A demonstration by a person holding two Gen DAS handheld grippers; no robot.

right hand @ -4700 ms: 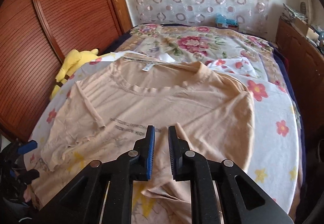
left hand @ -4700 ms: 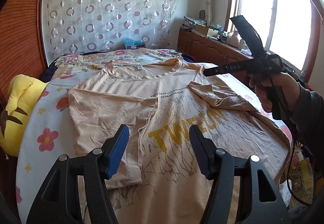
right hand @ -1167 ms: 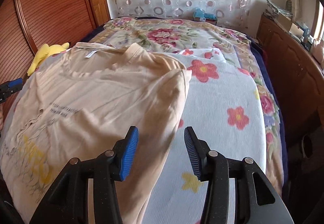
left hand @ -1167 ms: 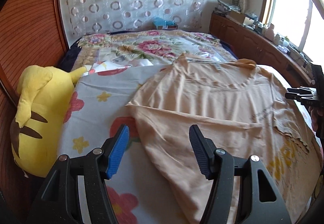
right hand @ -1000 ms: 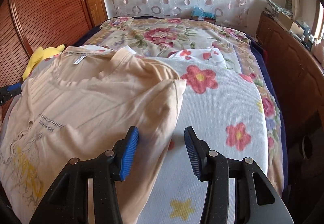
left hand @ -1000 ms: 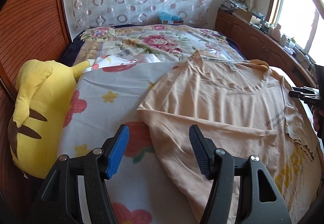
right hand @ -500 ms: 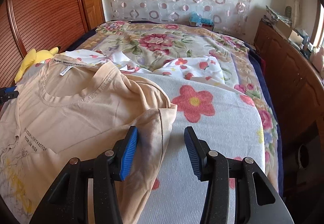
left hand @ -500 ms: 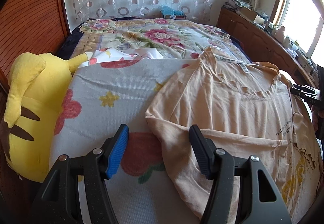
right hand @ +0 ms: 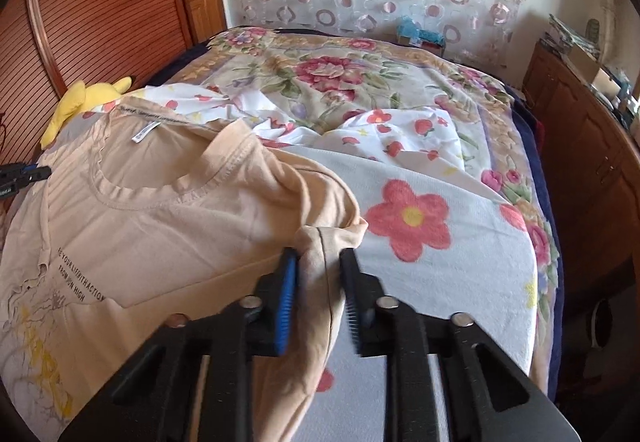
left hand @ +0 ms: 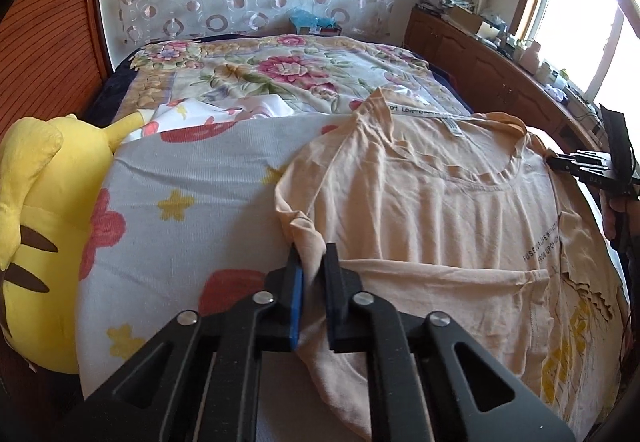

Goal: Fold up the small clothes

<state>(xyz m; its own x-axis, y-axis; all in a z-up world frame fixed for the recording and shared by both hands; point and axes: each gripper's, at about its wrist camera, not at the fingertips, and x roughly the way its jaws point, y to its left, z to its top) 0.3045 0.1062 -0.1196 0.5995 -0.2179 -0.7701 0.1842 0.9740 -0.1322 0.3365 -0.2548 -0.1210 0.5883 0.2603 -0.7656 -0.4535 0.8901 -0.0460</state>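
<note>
Sitting at the far left edge of the bed (left hand: 192, 178) is a yellow plush (left hand: 36, 210), with the peach tee (left hand: 440, 210) spread flat on the flowery blanket beside it, collar facing the far end. Left gripper (left hand: 312, 266) is clamped on the tee's near shoulder corner, cloth bunched up between the pads. Over on the other side, the right gripper (right hand: 318, 266) has the opposite sleeve corner between its pads, gap narrow, looks like it's pinching it.

Bright daylight from the blown-out window (left hand: 580, 18), fisheye-bent edges, slight motion blur on the right view.
</note>
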